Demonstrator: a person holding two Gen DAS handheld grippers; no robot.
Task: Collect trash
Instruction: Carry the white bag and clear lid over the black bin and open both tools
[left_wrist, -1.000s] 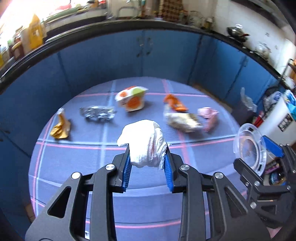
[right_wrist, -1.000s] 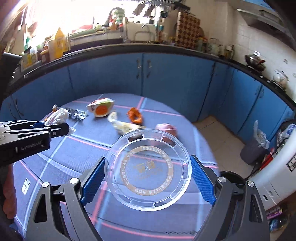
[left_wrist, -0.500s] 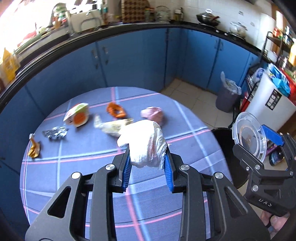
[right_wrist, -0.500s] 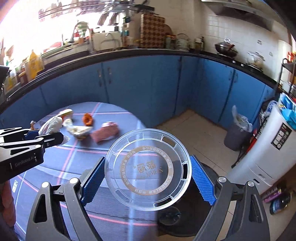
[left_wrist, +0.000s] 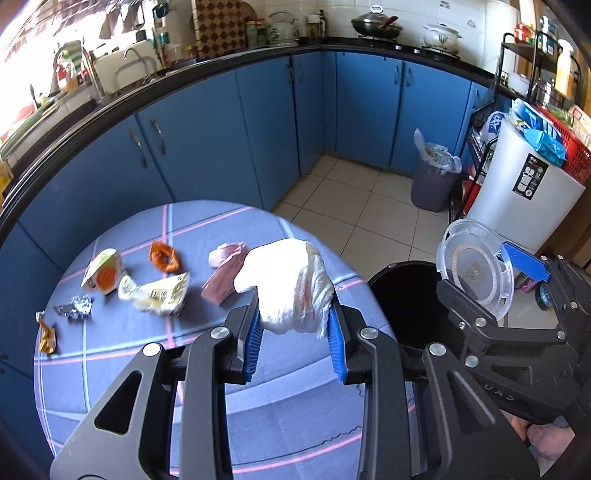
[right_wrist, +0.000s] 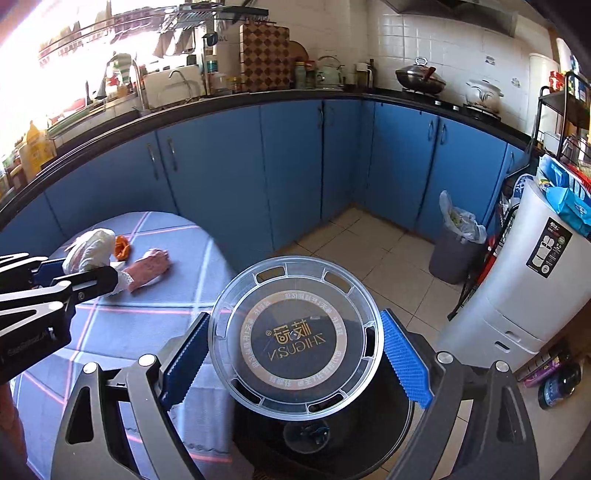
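Two grippers are working at the right edge of the table (left_wrist: 122, 354), where the blue checked cloth is ending and the tiled floor is giving open room. I am seeing my left gripper (left_wrist: 294, 334) pinching a crumpled white tissue (left_wrist: 286, 286) between its blue pads, above the table edge. My right gripper (right_wrist: 295, 354) is standing wide, its pads pressing the rim of a clear round lid (right_wrist: 295, 334), which is hanging over the black bin (right_wrist: 332, 446) beside the table; some small thing is lying at the bottom, I cannot tell what. The left view is showing trash on the cloth: a small carton (left_wrist: 102, 272), an orange wrapper (left_wrist: 165, 256), a pink wrapper (left_wrist: 223, 273), foil (left_wrist: 74, 305). Only the right view is looking inside the bin. A grey bin (right_wrist: 454, 251) with a bag is standing well apart.
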